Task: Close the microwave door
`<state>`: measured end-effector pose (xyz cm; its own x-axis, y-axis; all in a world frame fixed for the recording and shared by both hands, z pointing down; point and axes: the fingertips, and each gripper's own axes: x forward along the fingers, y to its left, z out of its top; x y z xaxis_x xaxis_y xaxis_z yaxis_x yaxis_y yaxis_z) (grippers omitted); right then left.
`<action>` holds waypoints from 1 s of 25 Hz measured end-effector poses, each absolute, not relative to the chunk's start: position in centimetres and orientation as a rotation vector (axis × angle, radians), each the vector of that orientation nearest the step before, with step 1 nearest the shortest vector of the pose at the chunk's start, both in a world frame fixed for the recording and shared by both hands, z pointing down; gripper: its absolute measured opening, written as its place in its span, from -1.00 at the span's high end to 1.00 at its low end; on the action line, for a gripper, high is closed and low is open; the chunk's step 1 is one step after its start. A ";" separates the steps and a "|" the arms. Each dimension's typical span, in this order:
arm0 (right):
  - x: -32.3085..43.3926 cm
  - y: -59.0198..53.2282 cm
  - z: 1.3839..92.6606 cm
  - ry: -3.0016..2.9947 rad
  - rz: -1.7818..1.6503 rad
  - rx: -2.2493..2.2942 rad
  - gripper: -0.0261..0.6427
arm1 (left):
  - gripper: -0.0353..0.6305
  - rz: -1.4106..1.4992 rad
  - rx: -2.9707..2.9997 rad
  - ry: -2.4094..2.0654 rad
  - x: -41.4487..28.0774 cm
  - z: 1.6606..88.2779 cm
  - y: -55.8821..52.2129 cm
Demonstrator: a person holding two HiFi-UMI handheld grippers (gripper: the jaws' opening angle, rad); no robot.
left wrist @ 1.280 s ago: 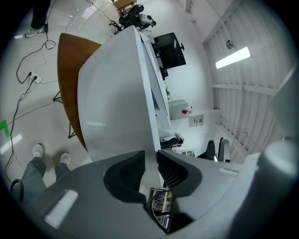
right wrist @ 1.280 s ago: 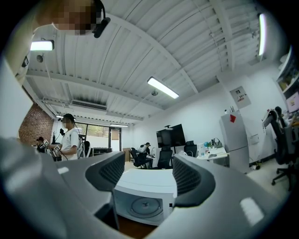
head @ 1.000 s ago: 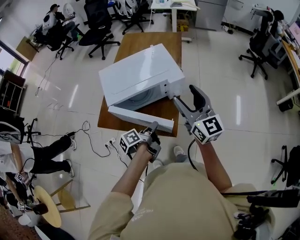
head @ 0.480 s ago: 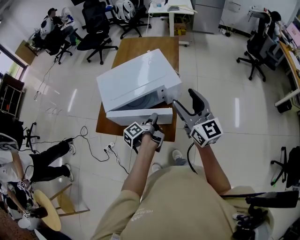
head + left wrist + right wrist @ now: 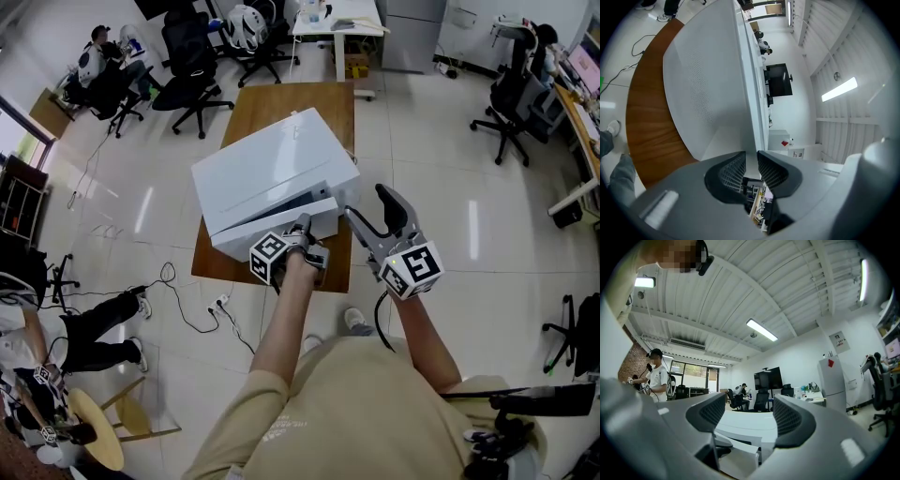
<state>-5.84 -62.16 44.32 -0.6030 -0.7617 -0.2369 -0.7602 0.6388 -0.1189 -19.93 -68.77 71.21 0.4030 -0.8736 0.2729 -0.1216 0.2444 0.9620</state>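
Observation:
A white microwave (image 5: pixel 272 173) sits on a brown wooden table (image 5: pixel 281 103). Its door (image 5: pixel 236 241) is swung almost flat against the front, with a thin dark gap left at the right. My left gripper (image 5: pixel 302 225) is shut on the door's free edge. In the left gripper view the white door panel (image 5: pixel 708 84) runs straight away from the jaws of the left gripper (image 5: pixel 751 161), above the table (image 5: pixel 651 126). To the right of the microwave my right gripper (image 5: pixel 367 202) hangs open and empty. The right gripper view shows this gripper (image 5: pixel 749 416) tilted up, with the microwave (image 5: pixel 745 425) low in the picture.
Black office chairs (image 5: pixel 192 56) stand beyond the table and at the far right (image 5: pixel 511 89). Cables (image 5: pixel 192 291) trail over the tiled floor left of the table. A seated person (image 5: pixel 80 328) is at the lower left, and a white desk (image 5: pixel 333 19) is at the back.
The left gripper has swung the door from wide open to nearly flat against the microwave's front. The right gripper has stayed where it was.

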 end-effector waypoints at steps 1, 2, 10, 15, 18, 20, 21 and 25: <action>-5.8 -62.1 44.2 2.595 -0.008 -1.236 0.00 | 0.63 -0.675 1.226 -1.054 -20.0 71.2 -69.2; -5.6 -62.1 44.2 2.594 -0.008 -1.241 0.00 | 0.63 -0.681 1.221 -1.059 -20.1 71.1 -69.5; -5.2 -62.8 43.9 2.585 -0.004 -1.274 0.00 | 0.62 -0.733 1.189 -1.063 -20.9 71.0 -71.1; -6.5 -62.4 44.0 2.599 0.005 -1.251 0.01 | 0.61 -0.727 1.180 -1.074 -21.6 71.5 -71.6; -7.7 -61.9 44.0 2.617 0.019 -1.213 0.01 | 0.61 -0.711 1.223 -1.077 -21.6 71.8 -71.0; -8.7 -61.7 43.7 2.630 0.025 -1.187 0.01 | 0.61 -0.657 1.267 -1.126 -21.8 71.3 -70.7; -9.1 -61.6 43.6 2.636 0.025 -1.177 0.01 | 0.63 -0.614 1.308 -1.162 -21.7 70.6 -70.3; -9.5 -61.5 44.6 2.638 0.011 -1.146 0.01 | 0.75 -0.582 1.640 -1.156 -20.1 65.0 -68.5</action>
